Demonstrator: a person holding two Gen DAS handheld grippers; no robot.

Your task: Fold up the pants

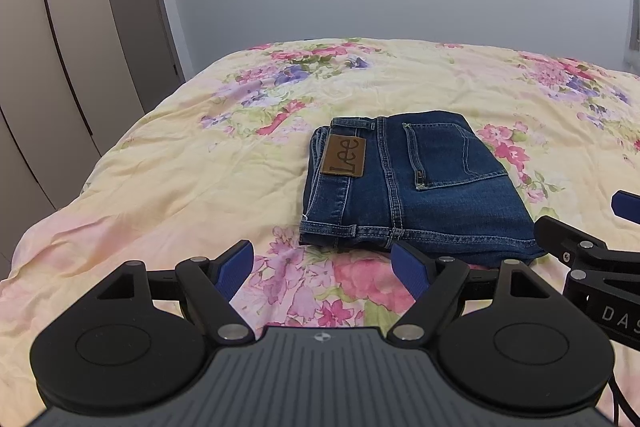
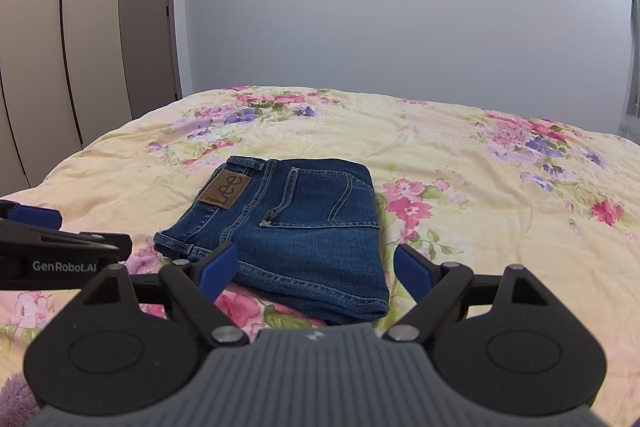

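I see the jeans (image 1: 412, 183) folded into a compact rectangle on the floral bedspread (image 1: 168, 179), waistband and leather patch (image 1: 344, 157) toward the wardrobe (image 1: 60, 47) side. My left gripper (image 1: 322, 269) hangs just short of their near folded edge, fingers spread and holding nothing. My right gripper (image 2: 308, 273) hovers over the near right corner, likewise spread, with bare quilt on every side.

"Lee" on the jeans' leather patch (image 1: 344, 157); "GenRobot.AI" on the left tool (image 2: 64, 266); "DAS" on the right tool (image 1: 620, 319).
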